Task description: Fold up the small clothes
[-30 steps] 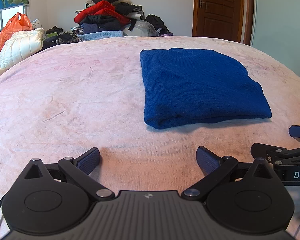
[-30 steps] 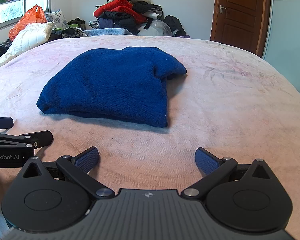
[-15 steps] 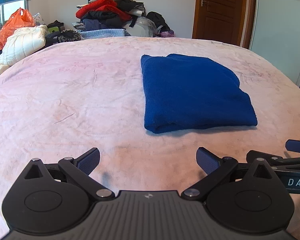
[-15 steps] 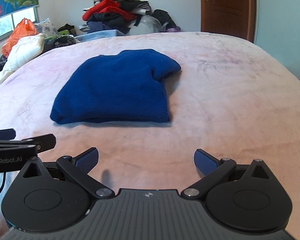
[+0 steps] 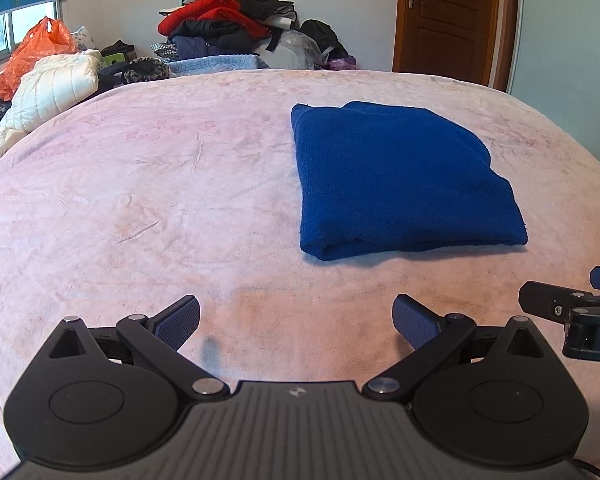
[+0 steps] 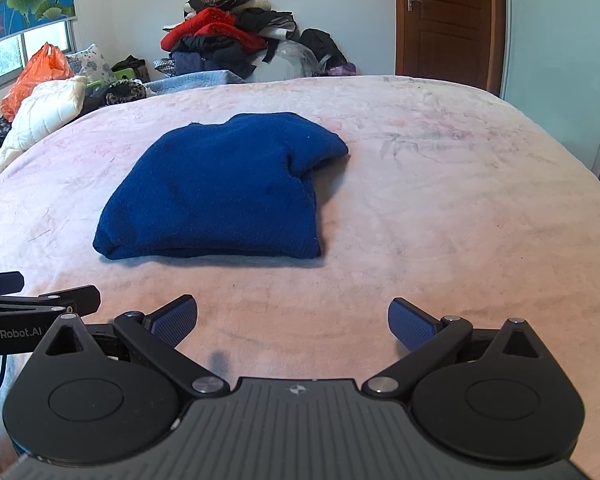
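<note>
Folded dark-blue knitted garment [image 5: 404, 176] lies flat on the pale pink bedspread [image 5: 140, 200], ahead of both tools and well apart from their fingers. In the left wrist view it sits to the right of centre, its thick folded edge turned toward the camera; in the right wrist view it sits left of centre, with a rounded lobe of cloth sticking out at its far right corner. The left gripper [image 5: 296, 318] hangs over bare bedspread with its blue-padded fingers [image 5: 178, 320] spread wide and nothing between them. The right gripper [image 6: 292, 318] does likewise, its pads [image 6: 410, 322] set far apart and empty, nearer than the garment's near edge.

White lettering "GenRobot.AI" reads on the side of the left tool where it enters the right wrist view at the left edge. On the right tool, seen at the right edge of the left wrist view, only a "D" can be read.

Beyond the far edge of the bed stands a heap of red, black and grey clothes [image 5: 228, 28] against the wall. To the far left lie a white quilted jacket [image 5: 48, 88] and an orange plastic bag [image 5: 32, 52] under a window. A brown wooden door [image 5: 446, 20] stands at the far right. Nothing lies between the fingers and the garment.
</note>
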The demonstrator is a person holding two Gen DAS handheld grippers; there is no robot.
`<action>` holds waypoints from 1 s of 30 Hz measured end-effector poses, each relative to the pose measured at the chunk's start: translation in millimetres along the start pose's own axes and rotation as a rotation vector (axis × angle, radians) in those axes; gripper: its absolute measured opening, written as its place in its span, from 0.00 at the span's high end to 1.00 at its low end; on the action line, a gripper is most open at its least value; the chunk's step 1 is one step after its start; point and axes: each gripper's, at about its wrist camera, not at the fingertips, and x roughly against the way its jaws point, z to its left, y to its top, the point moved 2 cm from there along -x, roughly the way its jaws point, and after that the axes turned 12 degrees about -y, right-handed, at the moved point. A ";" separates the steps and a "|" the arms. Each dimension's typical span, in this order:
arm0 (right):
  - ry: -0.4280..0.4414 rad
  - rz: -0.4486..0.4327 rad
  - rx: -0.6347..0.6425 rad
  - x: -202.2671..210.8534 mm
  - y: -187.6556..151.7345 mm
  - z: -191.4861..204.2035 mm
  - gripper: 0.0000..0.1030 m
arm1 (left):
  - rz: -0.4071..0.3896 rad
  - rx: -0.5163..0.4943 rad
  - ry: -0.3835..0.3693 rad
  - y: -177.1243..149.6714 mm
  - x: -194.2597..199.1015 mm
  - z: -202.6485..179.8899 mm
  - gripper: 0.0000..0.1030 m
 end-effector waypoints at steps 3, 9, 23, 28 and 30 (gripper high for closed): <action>0.001 0.003 0.007 -0.2 -0.5 1.3 0.00 | -0.001 -0.003 0.004 0.3 -0.3 0.1 0.00; 0.013 0.011 0.019 -0.9 -1.6 4.0 0.00 | -0.005 -0.011 0.009 -0.4 -0.2 -0.7 0.00; 0.017 0.011 0.005 -2.6 -2.4 0.7 0.00 | 0.004 -0.015 0.010 -0.3 -1.7 -1.3 0.00; 0.018 0.007 0.005 -2.6 -2.2 0.3 0.00 | 0.004 -0.015 0.010 -0.2 -2.0 -1.2 0.00; 0.016 0.007 0.004 -2.6 -2.5 0.0 0.00 | 0.004 -0.015 0.010 -0.3 -2.0 -1.1 0.00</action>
